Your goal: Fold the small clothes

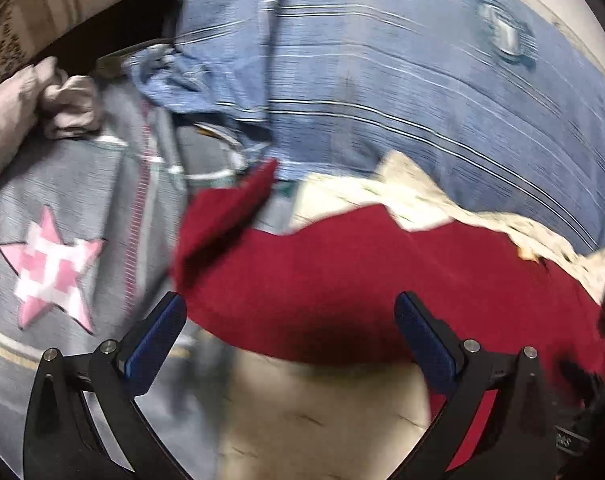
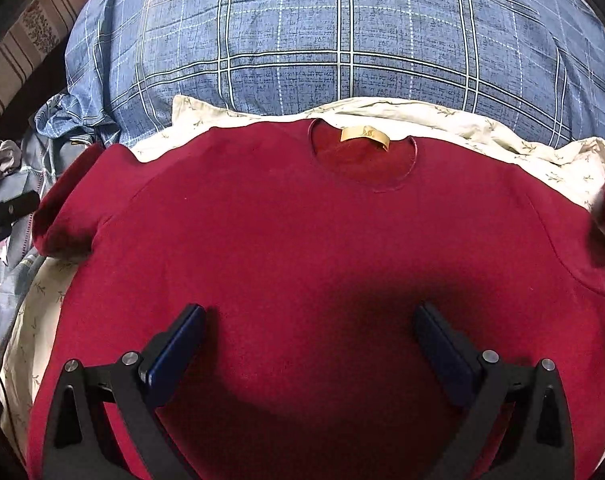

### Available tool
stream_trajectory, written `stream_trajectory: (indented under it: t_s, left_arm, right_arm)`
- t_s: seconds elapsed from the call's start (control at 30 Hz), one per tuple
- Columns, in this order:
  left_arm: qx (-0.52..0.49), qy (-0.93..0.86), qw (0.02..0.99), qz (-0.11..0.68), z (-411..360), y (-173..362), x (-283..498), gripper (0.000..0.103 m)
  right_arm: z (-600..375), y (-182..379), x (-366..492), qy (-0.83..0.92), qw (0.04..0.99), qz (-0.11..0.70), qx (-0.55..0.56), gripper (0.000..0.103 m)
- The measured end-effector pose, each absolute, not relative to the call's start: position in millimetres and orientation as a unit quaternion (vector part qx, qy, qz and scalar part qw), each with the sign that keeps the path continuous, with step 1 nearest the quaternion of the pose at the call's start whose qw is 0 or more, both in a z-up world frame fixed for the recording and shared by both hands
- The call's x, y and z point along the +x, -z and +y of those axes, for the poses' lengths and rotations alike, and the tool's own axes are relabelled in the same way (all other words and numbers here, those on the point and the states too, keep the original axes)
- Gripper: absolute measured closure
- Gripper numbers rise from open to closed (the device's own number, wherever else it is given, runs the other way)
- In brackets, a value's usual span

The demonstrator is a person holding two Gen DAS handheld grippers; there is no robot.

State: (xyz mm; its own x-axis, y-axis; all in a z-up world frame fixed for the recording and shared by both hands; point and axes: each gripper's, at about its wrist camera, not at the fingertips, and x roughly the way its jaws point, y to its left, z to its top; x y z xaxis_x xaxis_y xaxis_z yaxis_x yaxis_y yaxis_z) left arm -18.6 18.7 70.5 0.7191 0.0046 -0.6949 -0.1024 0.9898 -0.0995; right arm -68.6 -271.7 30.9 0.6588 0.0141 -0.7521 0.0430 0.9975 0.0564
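Red T-shirt [image 2: 302,248] lies flat, front up, on a cream floral cloth [image 2: 502,128] over a blue plaid bedcover [image 2: 322,40]; tan neck label [image 2: 365,136] visible at collar. Right gripper [image 2: 308,344] spread wide above the shirt's lower body, holding nothing. Left gripper [image 1: 290,332] likewise spread, empty, near the shirt's sleeve [image 1: 230,208]. Grey garment with pink star patch [image 1: 52,264] lies beside; left view blurred

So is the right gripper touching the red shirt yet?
Cannot tell. In the right wrist view the right gripper is open over the red shirt, but neither contact nor a gap shows plainly.
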Motion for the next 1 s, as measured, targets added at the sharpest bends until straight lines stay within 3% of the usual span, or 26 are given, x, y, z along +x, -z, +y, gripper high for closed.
stream_trajectory:
  t_s: [0.37, 0.43, 0.53, 0.6, 0.63, 1.0]
  left_arm:
    - [-0.063, -0.088, 0.904, 0.413, 61.2, -44.4, 50.5, 0.000]
    - [-0.072, -0.079, 0.902, 0.419, 63.5, -36.7, 61.3, 0.008]
    - [-0.077, -0.066, 0.895, 0.434, 63.2, -25.3, 72.1, 0.035]
    - [-0.077, -0.057, 0.892, 0.441, 63.1, -20.7, 75.6, 0.092]
    - [-0.082, -0.054, 0.890, 0.445, 62.9, -19.6, 75.8, 0.098]
    - [-0.126, 0.111, 0.932, 0.321, 0.7, -124.6, 12.2, 0.103]
  right_arm:
    - [-278.3, -30.4, -69.5, -0.010, 0.914, 0.402, 0.060, 0.000]
    - [-282.2, -30.9, -70.2, -0.018, 0.915, 0.397, 0.075, 0.000]
    - [-282.6, -31.4, -69.8, -0.020, 0.915, 0.395, 0.081, 0.000]
    - [-280.8, -31.1, -69.2, -0.017, 0.915, 0.396, 0.075, 0.000]
    - [-279.5, -31.1, -68.7, -0.015, 0.915, 0.397, 0.071, 0.000]
    - [-281.9, -31.3, -70.1, -0.018, 0.916, 0.394, 0.076, 0.000]
